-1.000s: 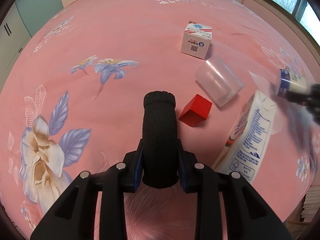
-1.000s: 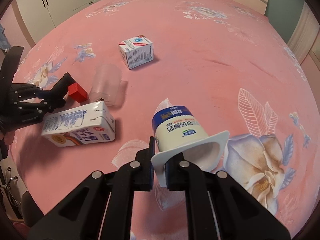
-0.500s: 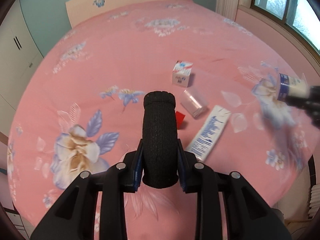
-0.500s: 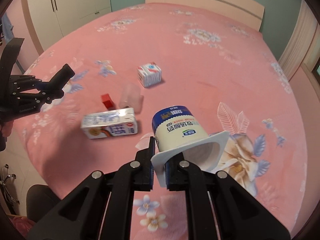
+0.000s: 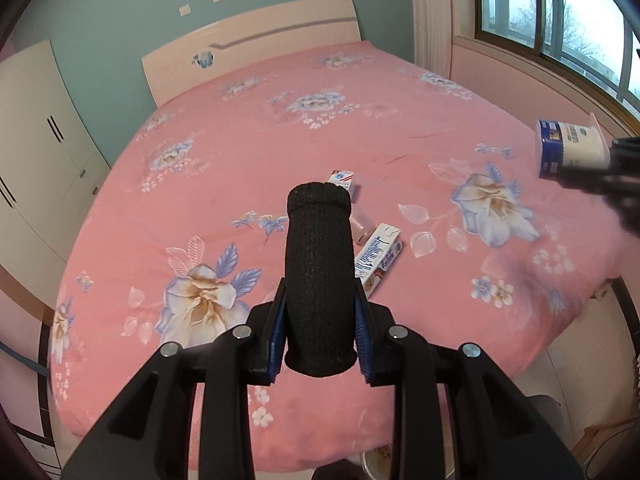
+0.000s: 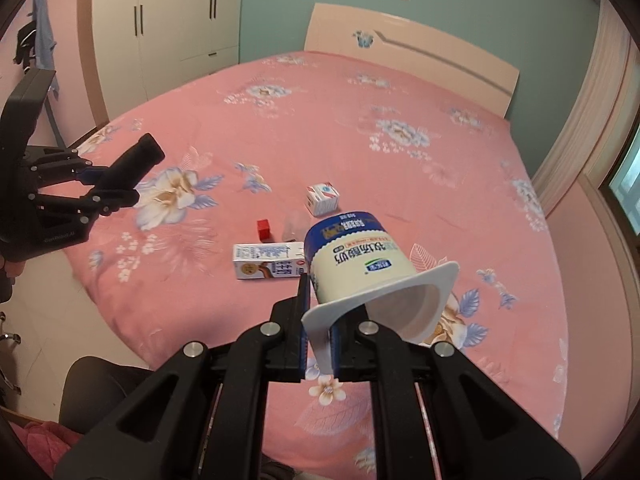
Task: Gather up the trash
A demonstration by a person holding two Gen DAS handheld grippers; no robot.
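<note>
right wrist view, left to right: my left gripper (image 6: 120, 184) clamped a black foam roll (image 6: 136, 160), raised beside the bed (image 6: 400, 92). a red block (image 6: 263, 228), milk carton (image 6: 269, 266), clear cup (image 6: 295, 227) and small box (image 6: 322, 198) lay uncollected, well below and beyond both grippers. my right gripper (image 6: 320, 330) pinched the yogurt cup (image 6: 360, 268) by its rim. two pieces in hand, four left, i judged.

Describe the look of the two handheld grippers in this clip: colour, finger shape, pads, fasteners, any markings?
Both are matte black plastic with angular, linkage-style fingers joined by round silver fasteners. The left gripper has blue pads on the fingers' inner faces; the right gripper shows blue-edged pads too. Seen from the right wrist, the left one's body bears faint lettering, too small to read. No cables or sleeves show.
</note>
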